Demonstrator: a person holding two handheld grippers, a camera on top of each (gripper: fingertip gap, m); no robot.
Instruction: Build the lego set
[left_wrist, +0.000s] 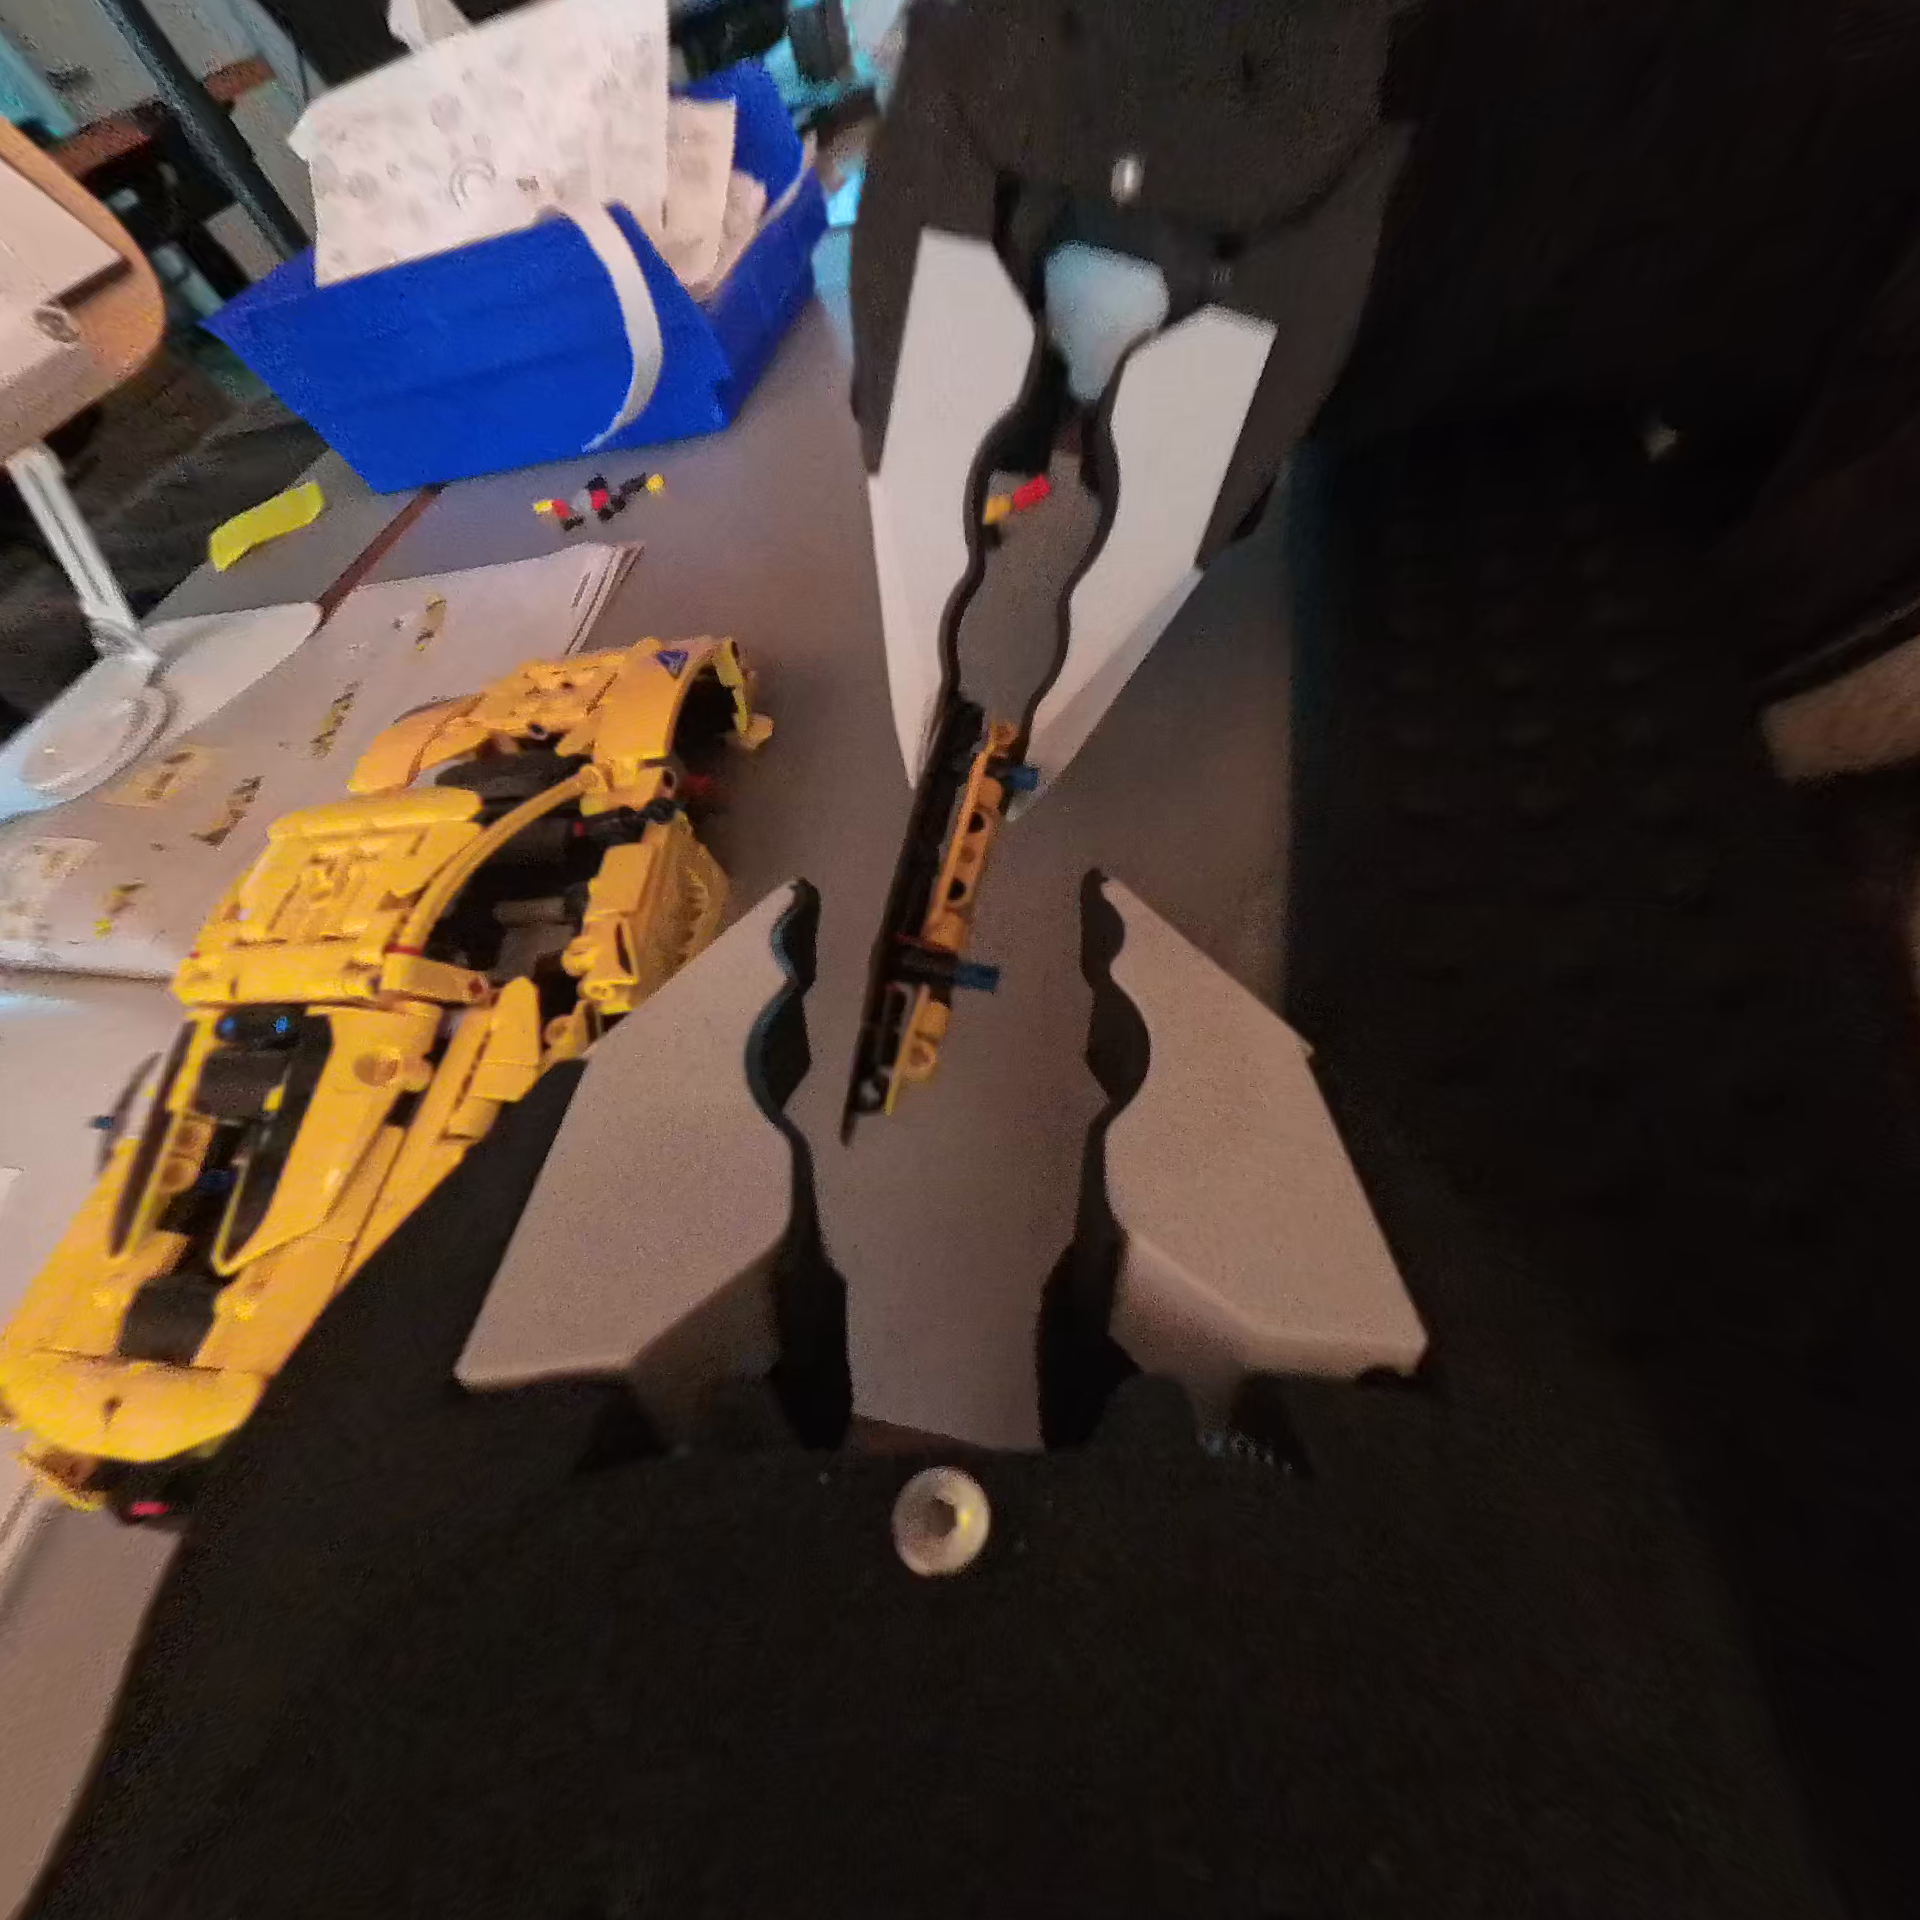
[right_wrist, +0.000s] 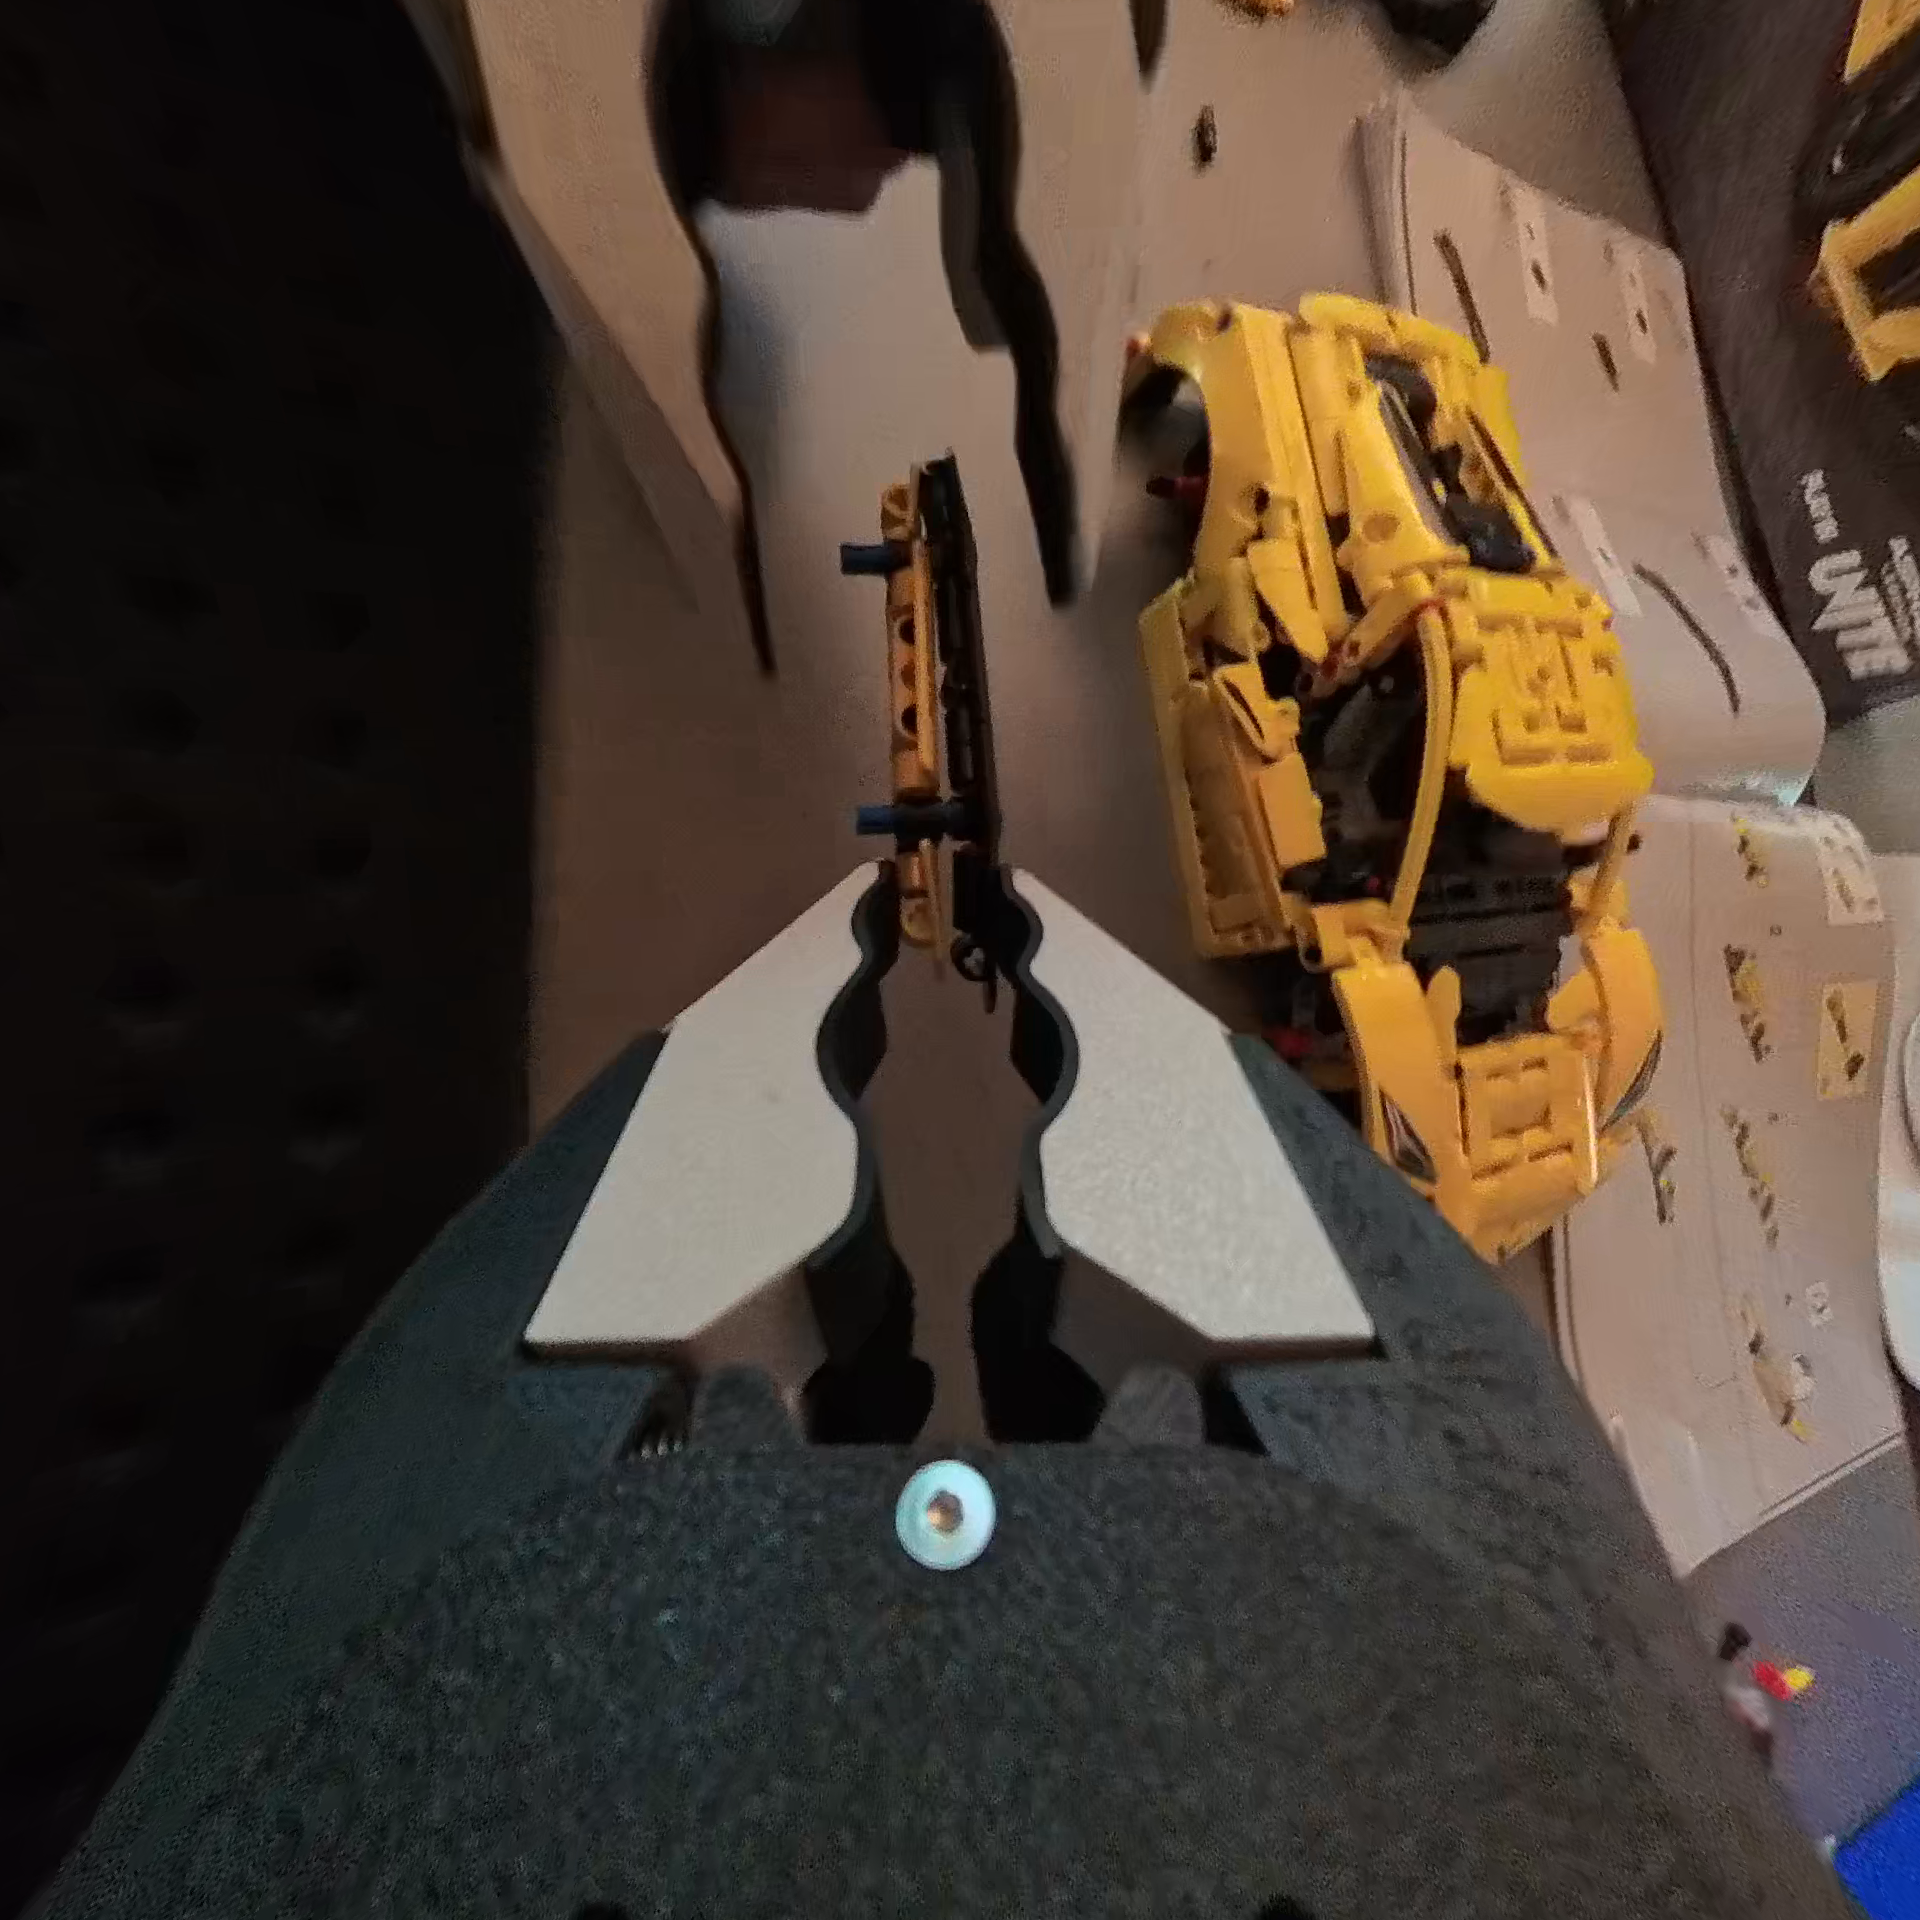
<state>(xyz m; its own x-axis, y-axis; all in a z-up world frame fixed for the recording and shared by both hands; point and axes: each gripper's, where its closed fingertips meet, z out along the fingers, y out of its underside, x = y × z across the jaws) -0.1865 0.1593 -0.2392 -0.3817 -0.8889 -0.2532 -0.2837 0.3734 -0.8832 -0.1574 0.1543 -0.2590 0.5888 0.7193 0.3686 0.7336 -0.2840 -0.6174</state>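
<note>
A slim yellow and black lego subassembly (left_wrist: 961, 883) with blue pins is held at one end by my right gripper (right_wrist: 940, 883), which is shut on it. In the left wrist view the right gripper (left_wrist: 977, 753) comes in from above. My left gripper (left_wrist: 945, 894) is open, its fingers (left_wrist: 665, 1143) on either side of the subassembly's free end without touching it. The subassembly (right_wrist: 914, 665) is held above the grey table. The yellow lego car (left_wrist: 395, 987) lies on the table to the left of the grippers; it also shows in the right wrist view (right_wrist: 1455, 779).
A blue bin (left_wrist: 499, 343) with paper sheets stands at the back. An instruction booklet (left_wrist: 468, 634) lies under and beside the car. Small loose pieces (left_wrist: 597, 499) lie near the bin. A white lamp base (left_wrist: 94, 717) is at the left. Another yellow model (right_wrist: 1870, 208) is at the far edge. One gripper's finger ends stand about 5 cm off the other's.
</note>
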